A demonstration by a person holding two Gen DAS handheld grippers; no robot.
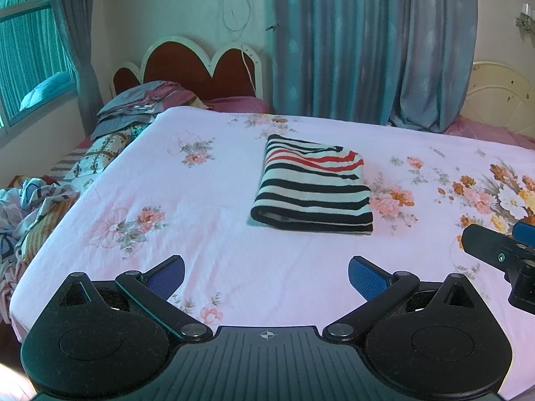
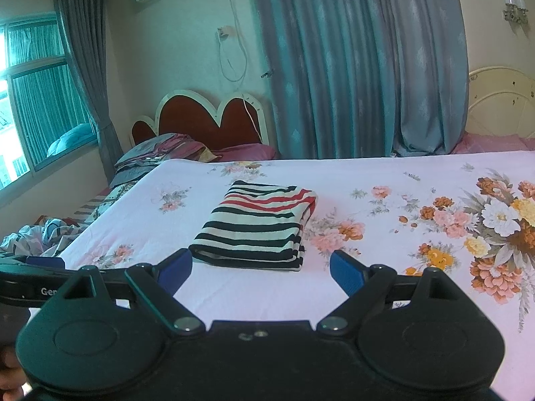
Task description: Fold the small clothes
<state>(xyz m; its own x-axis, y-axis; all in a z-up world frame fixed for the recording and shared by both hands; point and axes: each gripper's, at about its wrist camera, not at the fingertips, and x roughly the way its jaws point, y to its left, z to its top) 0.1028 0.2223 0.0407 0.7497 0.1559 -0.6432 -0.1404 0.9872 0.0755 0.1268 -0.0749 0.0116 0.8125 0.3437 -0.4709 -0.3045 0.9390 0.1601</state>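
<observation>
Hovering with jaws spread and empty, the left gripper (image 1: 265, 275) faced a folded striped garment (image 1: 312, 187) at twelve o'clock on the floral bedsheet (image 1: 207, 244); folding looked finished. From the right wrist, the right gripper (image 2: 260, 269), equally wide and empty, had the garment just beyond; fetching another piece seemed next. Curtains (image 2: 361, 67) hung behind.

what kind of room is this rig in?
A home bedroom, most likely. A bed with a pink floral sheet fills the view, a red scalloped headboard stands against the wall, and long grey-blue curtains hang behind. A folded striped garment lies on the sheet.
</observation>
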